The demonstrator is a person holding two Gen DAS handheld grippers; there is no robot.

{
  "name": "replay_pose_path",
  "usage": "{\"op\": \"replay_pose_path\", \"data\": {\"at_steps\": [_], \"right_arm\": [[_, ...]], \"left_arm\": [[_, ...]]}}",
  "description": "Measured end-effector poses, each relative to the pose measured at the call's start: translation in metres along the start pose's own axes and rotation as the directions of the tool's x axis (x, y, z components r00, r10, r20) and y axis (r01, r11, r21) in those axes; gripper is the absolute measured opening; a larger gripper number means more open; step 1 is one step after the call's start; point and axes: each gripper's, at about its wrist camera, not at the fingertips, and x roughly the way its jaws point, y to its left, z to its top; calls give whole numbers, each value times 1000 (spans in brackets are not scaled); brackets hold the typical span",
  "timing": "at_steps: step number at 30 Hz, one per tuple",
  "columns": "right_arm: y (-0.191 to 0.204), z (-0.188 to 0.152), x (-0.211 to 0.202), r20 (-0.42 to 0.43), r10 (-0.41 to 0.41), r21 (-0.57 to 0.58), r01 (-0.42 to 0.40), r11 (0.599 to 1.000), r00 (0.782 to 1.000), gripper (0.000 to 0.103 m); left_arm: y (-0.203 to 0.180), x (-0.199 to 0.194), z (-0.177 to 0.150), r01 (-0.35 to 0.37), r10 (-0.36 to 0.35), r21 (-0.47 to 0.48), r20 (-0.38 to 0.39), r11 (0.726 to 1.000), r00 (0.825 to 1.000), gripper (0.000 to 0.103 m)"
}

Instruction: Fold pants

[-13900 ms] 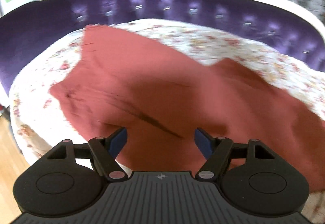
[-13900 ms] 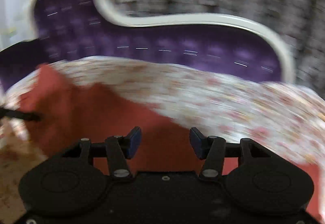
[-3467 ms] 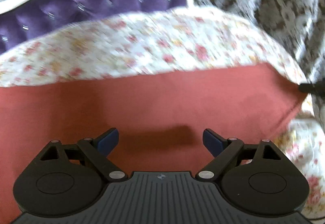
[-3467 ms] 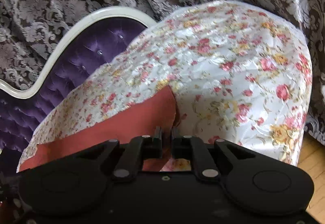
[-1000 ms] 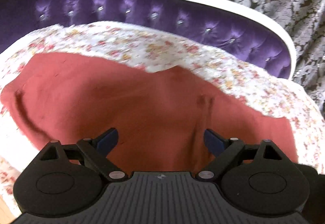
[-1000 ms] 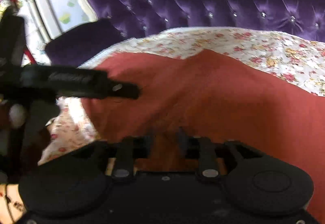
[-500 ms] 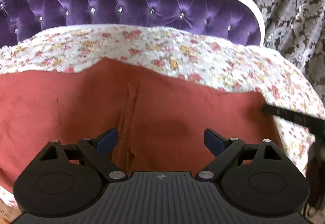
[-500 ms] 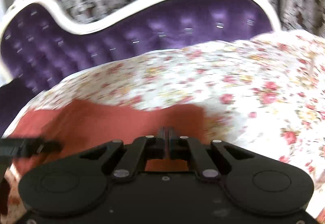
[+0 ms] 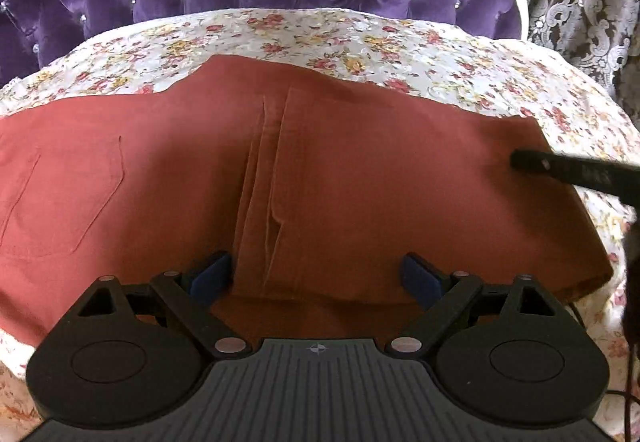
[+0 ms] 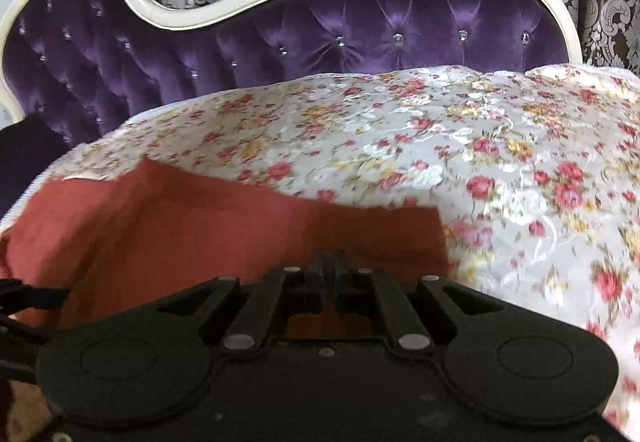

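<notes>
Rust-red pants (image 9: 360, 169) folded flat (centre crease); left gripper (image 9: 316, 274) fingers wide, empty; right gripper (image 10: 329, 262) fingers pinching cloth.

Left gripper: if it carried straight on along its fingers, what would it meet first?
Most likely the red pants, near their vertical crease. The left gripper points down at them with jaws wide open and nothing in between, though depth is unclear.

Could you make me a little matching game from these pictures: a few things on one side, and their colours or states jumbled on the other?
Things:
1. pants
2. left hand-held gripper
3. right hand-held gripper
4. sofa back

Descriptions:
A. tufted purple, white frame
B. jaws spread wide
C. rust red, lying on the floral cover
D. jaws closed together

Pairs: 1-C, 2-B, 3-D, 4-A
</notes>
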Motion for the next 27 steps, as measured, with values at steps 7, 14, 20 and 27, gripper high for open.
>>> {"op": "replay_pose_path", "data": {"at_steps": [7,14,20,27], "right_arm": [[18,-51,-40,-6,-17,-104,16,994,1000,9],[11,-22,-46,74,-5,-119,14,993,997,10],[-10,28,1,42,22,-96,-18,995,999,13],[-38,36,21,14,-68,50,67,996,998,2]], "left_arm": [[2,-2,-5,6,-5,-27,21,1000,1000,93],[3,-1,-6,15,-14,-37,33,999,999,93],[3,-1,-6,14,-13,-39,31,999,999,93],[4,-1,-6,26,-25,-32,36,999,999,94]]}}
